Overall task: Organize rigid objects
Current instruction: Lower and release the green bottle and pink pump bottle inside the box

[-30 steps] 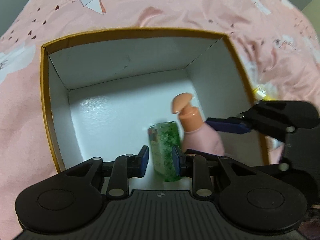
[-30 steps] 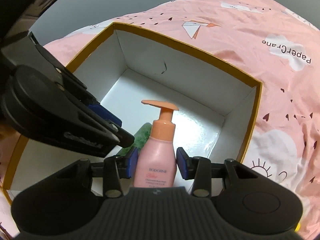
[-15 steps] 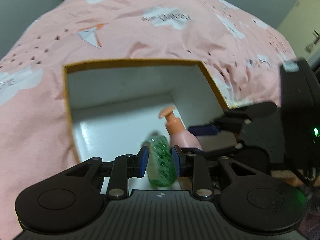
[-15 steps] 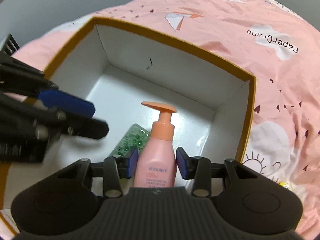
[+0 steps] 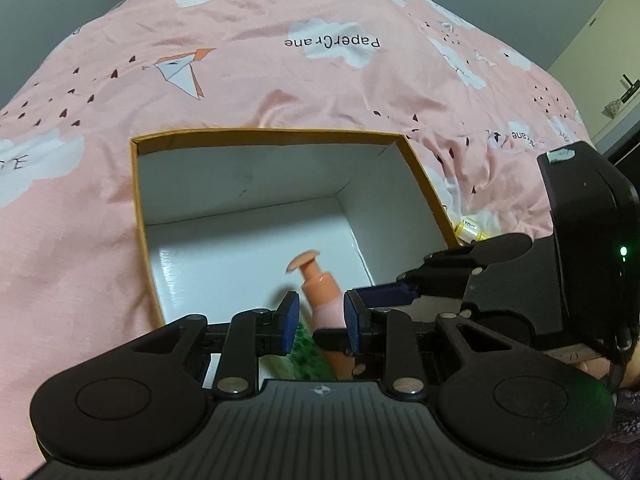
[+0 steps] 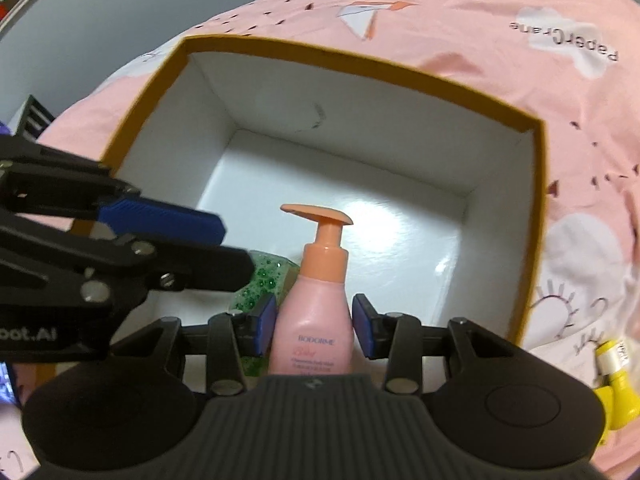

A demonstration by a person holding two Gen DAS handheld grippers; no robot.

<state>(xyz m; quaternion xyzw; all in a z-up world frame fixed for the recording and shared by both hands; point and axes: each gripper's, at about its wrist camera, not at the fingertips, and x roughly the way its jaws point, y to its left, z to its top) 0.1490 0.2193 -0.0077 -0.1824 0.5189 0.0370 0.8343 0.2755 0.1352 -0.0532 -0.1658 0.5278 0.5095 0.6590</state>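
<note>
An open white box with an orange rim (image 5: 264, 133) (image 6: 360, 60) sits on the pink bedspread. My right gripper (image 6: 314, 328) is shut on the body of a pink pump bottle (image 6: 312, 312) (image 5: 320, 284), which stands upright inside the box. A green beaded bottle (image 6: 272, 276) (image 5: 308, 346) leans in the box against the pink bottle's left side. My left gripper (image 5: 320, 320) (image 6: 238, 246) hangs just above the green bottle. Its jaws stand narrow and nothing is pressed between the pads. The green bottle shows only below them.
A small yellow-capped bottle (image 6: 612, 368) (image 5: 470, 230) lies on the bedspread (image 5: 320, 80) outside the box's right wall. The far half of the box floor (image 6: 360, 200) is bare. The two grippers are close together over the box's near side.
The green bottle, gripped between my left pads before, now sits lower, beneath them. My left gripper has tipped up and shows more of the bed. The right gripper has carried the pink bottle leftward.
</note>
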